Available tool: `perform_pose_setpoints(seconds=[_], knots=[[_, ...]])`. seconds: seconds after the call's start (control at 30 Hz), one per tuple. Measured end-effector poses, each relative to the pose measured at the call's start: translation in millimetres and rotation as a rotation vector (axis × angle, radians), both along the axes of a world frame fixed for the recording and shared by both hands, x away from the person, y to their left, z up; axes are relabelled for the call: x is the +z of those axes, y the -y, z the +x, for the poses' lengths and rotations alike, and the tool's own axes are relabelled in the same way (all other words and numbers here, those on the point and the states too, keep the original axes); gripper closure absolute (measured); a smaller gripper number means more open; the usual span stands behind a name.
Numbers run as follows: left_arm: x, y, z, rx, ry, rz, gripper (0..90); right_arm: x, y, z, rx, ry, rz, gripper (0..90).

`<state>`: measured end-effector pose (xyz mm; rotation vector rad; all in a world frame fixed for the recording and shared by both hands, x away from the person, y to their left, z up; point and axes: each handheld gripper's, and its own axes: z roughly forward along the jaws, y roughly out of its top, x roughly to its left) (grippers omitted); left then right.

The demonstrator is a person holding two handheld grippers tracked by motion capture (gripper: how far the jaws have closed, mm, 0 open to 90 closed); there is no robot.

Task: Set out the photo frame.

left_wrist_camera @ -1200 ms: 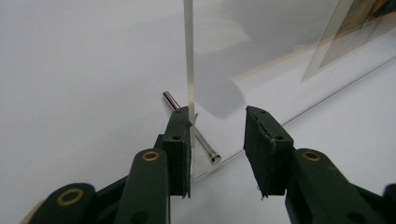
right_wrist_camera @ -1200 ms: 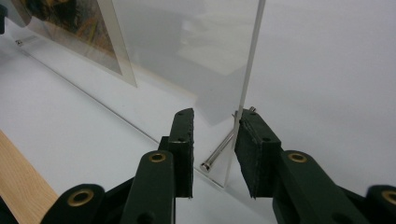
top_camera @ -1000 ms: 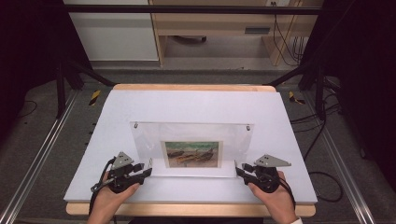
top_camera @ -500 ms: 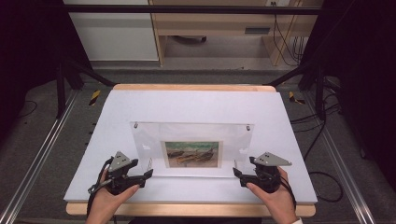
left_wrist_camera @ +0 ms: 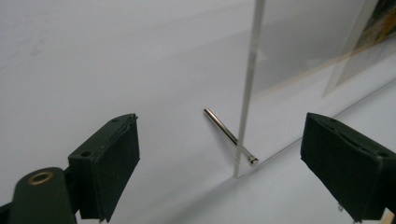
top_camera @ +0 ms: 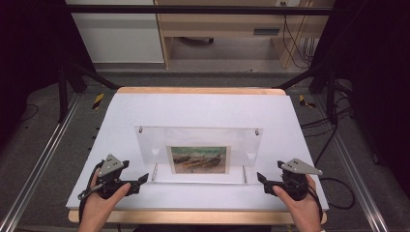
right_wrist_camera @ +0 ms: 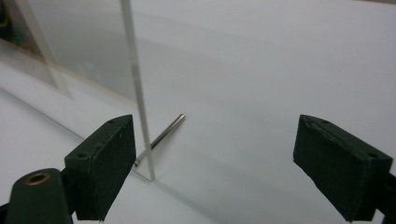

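Observation:
A clear acrylic picture frame [top_camera: 159, 140] stands upright on the white table [top_camera: 203, 108], holding a small painting [top_camera: 198, 158] of boats at its middle. My left gripper [top_camera: 143, 179] rests open just off the frame's lower left corner. In the left gripper view the panel's edge [left_wrist_camera: 247, 88] and a metal pin [left_wrist_camera: 228, 135] lie between the open jaws of my left gripper [left_wrist_camera: 222, 140]. My right gripper [top_camera: 261, 178] is open off the lower right corner. In the right gripper view the panel edge [right_wrist_camera: 135, 79] and a pin [right_wrist_camera: 164, 132] sit by the left jaw of my right gripper [right_wrist_camera: 215, 135].
The table's wooden front edge [top_camera: 193, 216] runs just below both hands. Two more pins [top_camera: 140, 129] hold the frame's top corners. Dark stand legs and cables [top_camera: 333, 145] lie on the floor at both sides; a wooden cabinet [top_camera: 227, 29] stands beyond.
Both grippers have drawn slightly outward, away from the frame's lower corners, the right one farther. The frame has not moved.

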<state>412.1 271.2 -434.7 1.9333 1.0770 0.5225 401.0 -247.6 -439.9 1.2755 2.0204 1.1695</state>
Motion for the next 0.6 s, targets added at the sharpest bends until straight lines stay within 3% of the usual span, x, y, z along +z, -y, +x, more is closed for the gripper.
perform_pose_setpoints(seconds=[0.1, 0.3, 0.6], knots=[[-0.9, -7.3, 1.6, 0.019, 0.001, 0.001, 10.4, -0.5, 6.5, -0.4, -0.036, 0.0, 0.006, 14.4], [-2.8, -16.9, 6.3, 0.06, 0.012, 0.018, 9.7, -3.0, 15.0, 2.6, -0.104, 0.01, -0.03, 14.6], [-9.2, -31.0, 16.3, 0.116, 0.016, 0.05, 9.8, -8.6, 20.9, 13.2, -0.153, -0.004, -0.059, 14.4]])
